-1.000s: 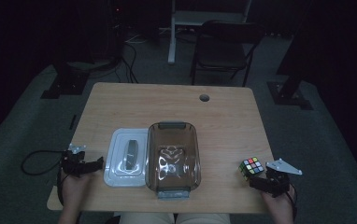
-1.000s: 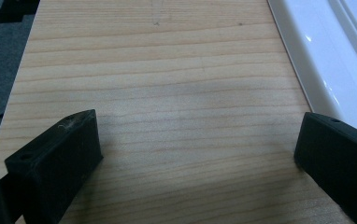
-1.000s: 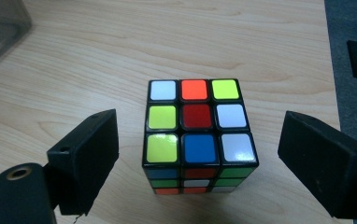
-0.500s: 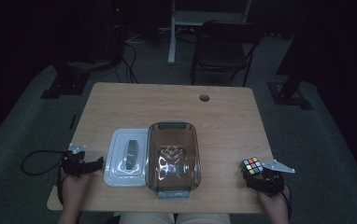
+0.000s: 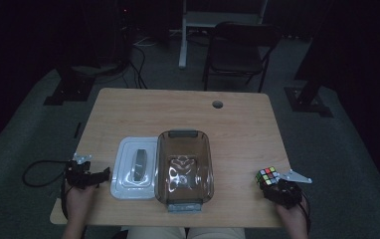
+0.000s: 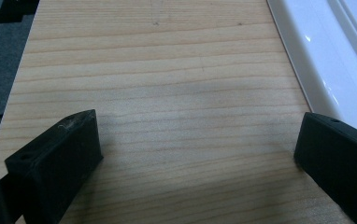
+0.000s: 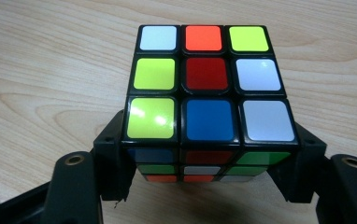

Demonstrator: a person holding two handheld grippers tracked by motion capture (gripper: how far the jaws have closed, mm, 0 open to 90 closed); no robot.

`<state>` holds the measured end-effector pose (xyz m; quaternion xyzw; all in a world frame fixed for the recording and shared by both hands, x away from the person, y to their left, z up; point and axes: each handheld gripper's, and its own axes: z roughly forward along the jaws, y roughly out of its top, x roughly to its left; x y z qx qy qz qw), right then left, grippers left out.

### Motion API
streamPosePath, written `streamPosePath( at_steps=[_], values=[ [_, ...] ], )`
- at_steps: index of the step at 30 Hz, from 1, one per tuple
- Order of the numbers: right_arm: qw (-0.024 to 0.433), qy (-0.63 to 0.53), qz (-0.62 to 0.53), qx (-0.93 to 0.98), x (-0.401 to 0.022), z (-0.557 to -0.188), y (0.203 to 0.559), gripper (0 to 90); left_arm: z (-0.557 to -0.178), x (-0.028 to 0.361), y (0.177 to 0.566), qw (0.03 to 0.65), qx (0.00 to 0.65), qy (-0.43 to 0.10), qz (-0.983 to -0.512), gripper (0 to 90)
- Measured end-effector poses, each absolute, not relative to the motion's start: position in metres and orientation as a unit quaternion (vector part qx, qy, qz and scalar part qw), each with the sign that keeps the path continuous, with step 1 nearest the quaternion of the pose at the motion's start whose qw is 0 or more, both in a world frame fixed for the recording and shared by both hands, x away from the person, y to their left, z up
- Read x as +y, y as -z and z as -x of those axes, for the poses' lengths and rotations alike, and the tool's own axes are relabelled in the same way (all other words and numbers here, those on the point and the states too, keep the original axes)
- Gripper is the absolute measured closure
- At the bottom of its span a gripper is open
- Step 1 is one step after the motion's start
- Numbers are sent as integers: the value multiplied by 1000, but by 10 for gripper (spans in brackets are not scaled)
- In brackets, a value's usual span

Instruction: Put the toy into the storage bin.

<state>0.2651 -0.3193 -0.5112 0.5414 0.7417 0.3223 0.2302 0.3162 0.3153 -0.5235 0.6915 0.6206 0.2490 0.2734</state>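
The right gripper [image 5: 273, 185] is clamped on the puzzle cube [image 5: 268, 176], its jaws having just closed in against the cube's two opposite sides. In the right gripper view the black jaws press the cube [image 7: 204, 88] at its lower left and lower right edges, and the cube sits on the table [image 7: 50, 70] with its top face turned up to the camera. That face shows a mix of white, orange, yellow, red and blue squares. In the high view the cube is at the near right corner of the table [image 5: 188, 109], just ahead of the person's right hand [image 5: 292, 219].

The left gripper [image 5: 94, 177] is released: in the left gripper view its two jaws stand wide apart with nothing but bare wood between them. It lies low at the near left edge of the table, held by the left hand [image 5: 76, 199], and points toward the white lid [image 5: 128, 185], whose rim runs along the upper right corner of the left gripper view [image 6: 326, 60], close to one jaw; I cannot tell whether they touch.

Largest on the table is the clear brownish container [image 5: 184, 172], standing near the middle of the near half, its long side running away from the person. The white lid lies flat just beside it on the left, touching or nearly touching it, with a grey handle [image 5: 139, 165] on its middle. The cube is well apart from both, off to the right.
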Motion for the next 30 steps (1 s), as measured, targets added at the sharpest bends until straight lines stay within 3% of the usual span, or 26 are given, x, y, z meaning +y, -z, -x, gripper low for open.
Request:
streamPosePath(
  at_steps=[11,21,30],
  values=[
    [244,-330,-523,747,-316,-264,495,337,-314,316,515,304,603,-239,-698,13],
    [244,-344,-487,765,-302,-269,473,337,-323,290,500,334,549,-227,-732,13],
    [244,-374,-436,782,-282,-269,442,337,-319,302,510,318,569,-226,-724,13]
  ],
)
